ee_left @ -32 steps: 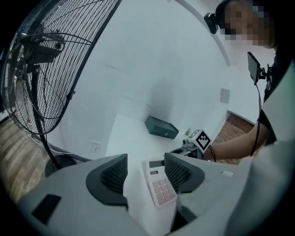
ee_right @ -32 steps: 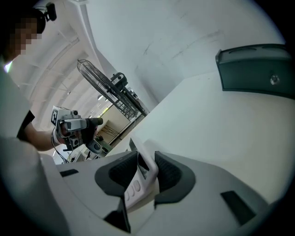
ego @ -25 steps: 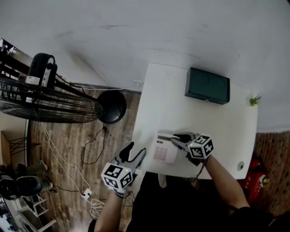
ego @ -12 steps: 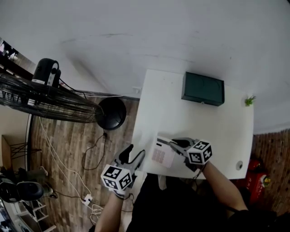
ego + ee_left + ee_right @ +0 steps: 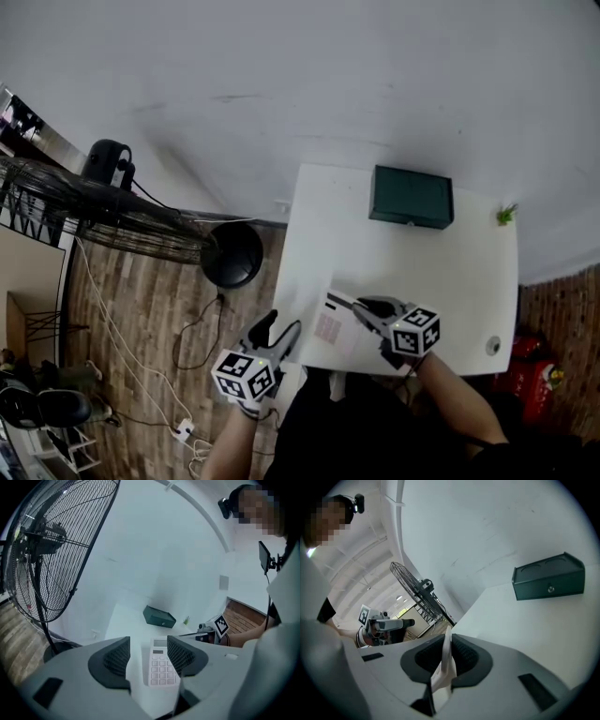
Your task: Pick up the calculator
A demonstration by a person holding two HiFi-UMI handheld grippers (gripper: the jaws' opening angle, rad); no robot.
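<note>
The right hand-held gripper has just been closing its jaws and now clamps narrowly on the calculator. The calculator sits edge-on between the pads, over the near left corner of the tabletop. The left hand-held gripper gapes empty, beyond the left edge. A green box sits well apart at the far edge, with open tabletop between.

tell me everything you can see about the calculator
The calculator is a thin, flat white slab, plastic by the look, with a grey display at the top and rows of pale square keys below. The right gripper is shut on its right edge, where it shows edge-on between the pads. It hangs tilted over the near edge of the white table, apparently lifted clear of it.
</note>
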